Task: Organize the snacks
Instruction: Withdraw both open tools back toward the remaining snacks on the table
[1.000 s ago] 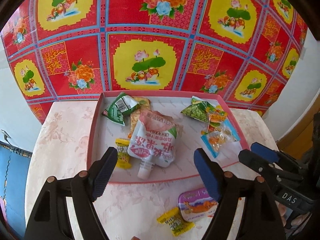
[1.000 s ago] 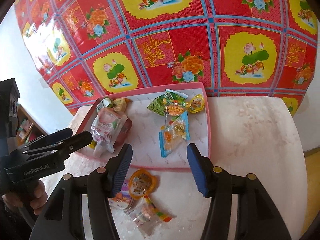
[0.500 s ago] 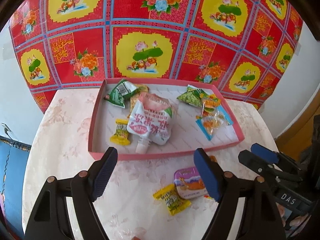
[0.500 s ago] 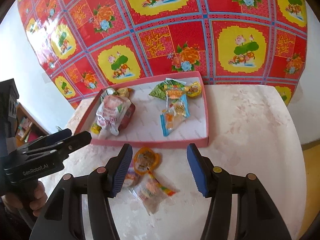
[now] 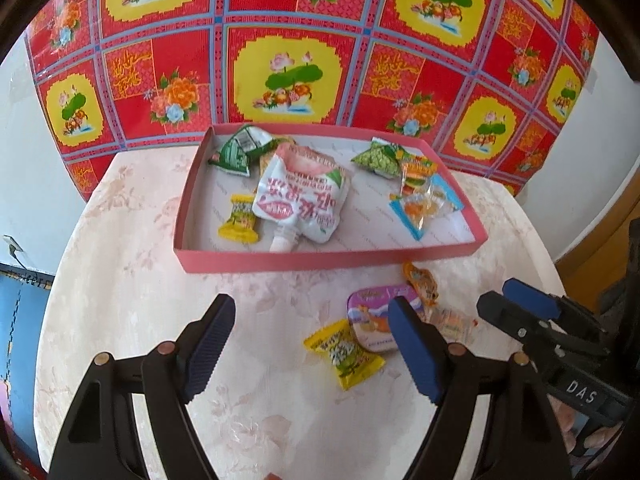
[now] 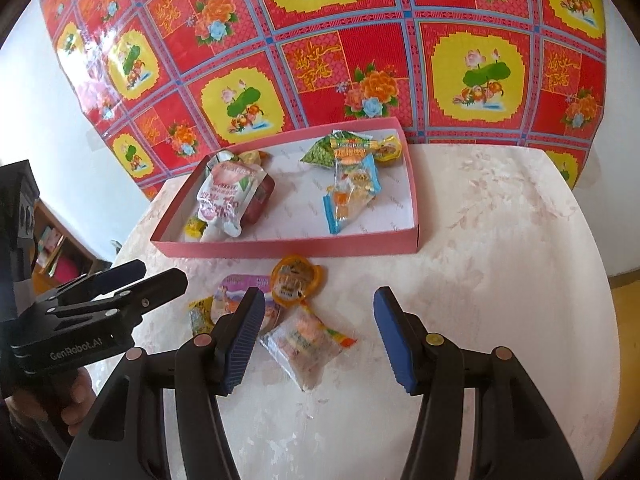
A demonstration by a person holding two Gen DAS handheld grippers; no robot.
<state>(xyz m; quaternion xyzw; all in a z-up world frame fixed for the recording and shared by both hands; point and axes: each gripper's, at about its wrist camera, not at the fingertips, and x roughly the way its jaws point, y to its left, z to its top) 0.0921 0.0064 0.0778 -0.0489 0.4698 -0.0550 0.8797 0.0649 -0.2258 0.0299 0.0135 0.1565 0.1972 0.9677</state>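
Four loose snacks [image 6: 304, 342] before tray [image 6: 288, 249]

Round table [image 5: 132, 264] under a pale cloth with faint pink flower prints, reaching from the wall to the near edge of both views. Behind it, hung on the wall, a glossy red sheet [image 5: 248, 16] squared off by blue lines: yellow panels with green lotus leaves and pink blooms, red panels with orange peonies or yellow characters. White wall [image 5: 24, 184] bare on either side. Low at the far left of the left wrist view, a blue surface [image 5: 20, 312] and a wall socket [image 5: 12, 245] with a cord. In the right wrist view, a wooden shelf [image 6: 52, 248] at the left with colourful things inside, too blurred to name.
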